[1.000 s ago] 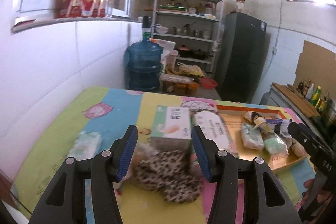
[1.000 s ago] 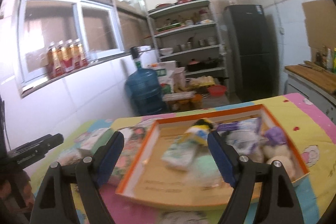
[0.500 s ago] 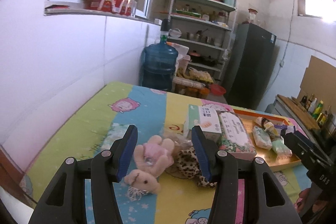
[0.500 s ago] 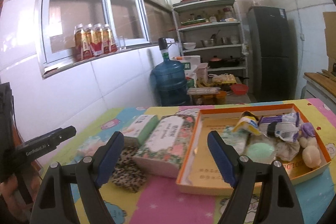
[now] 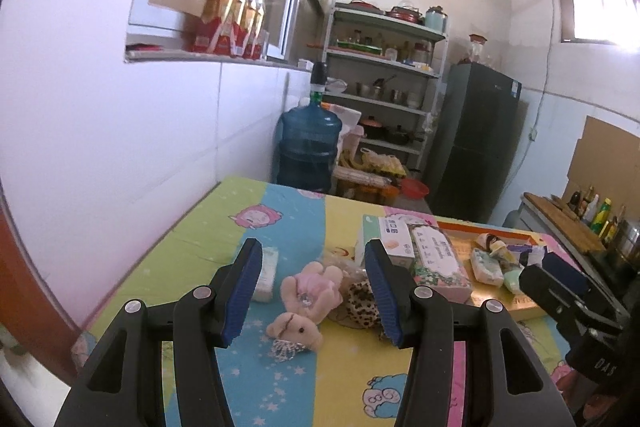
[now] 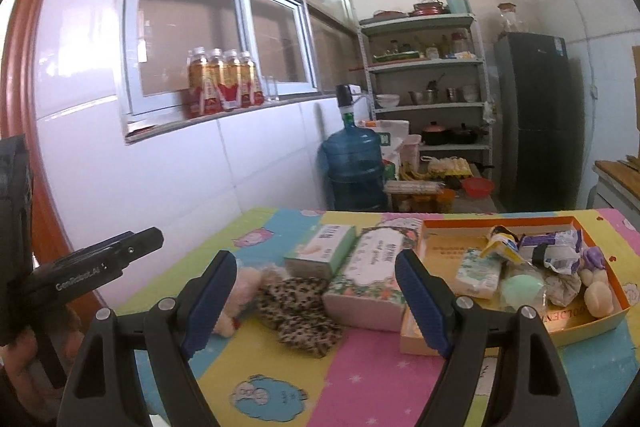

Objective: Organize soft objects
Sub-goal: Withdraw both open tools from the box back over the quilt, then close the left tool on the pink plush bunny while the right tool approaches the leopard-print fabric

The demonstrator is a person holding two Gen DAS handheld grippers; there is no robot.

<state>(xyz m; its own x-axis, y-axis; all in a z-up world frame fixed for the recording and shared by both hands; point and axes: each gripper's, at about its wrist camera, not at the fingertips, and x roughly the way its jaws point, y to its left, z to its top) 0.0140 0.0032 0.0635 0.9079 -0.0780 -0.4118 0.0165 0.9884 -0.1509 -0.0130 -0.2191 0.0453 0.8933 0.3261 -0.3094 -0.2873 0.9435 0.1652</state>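
Left wrist: one plush toy [image 5: 310, 297], two tissue boxes [image 5: 436, 263], one tray [image 5: 520, 303].

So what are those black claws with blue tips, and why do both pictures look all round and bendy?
They are grabbing tools, one in each of a person's hands. Each carries a little wide-eyed camera, which bends the picture. One picture looks along the left gripper, the other along the right gripper. Both stand open and hold nothing. On the colourful table lie a pink plush toy, a leopard-print cloth and two tissue boxes, touching each other. The orange tray beside them already holds small soft packets. I think the toys will go in next.
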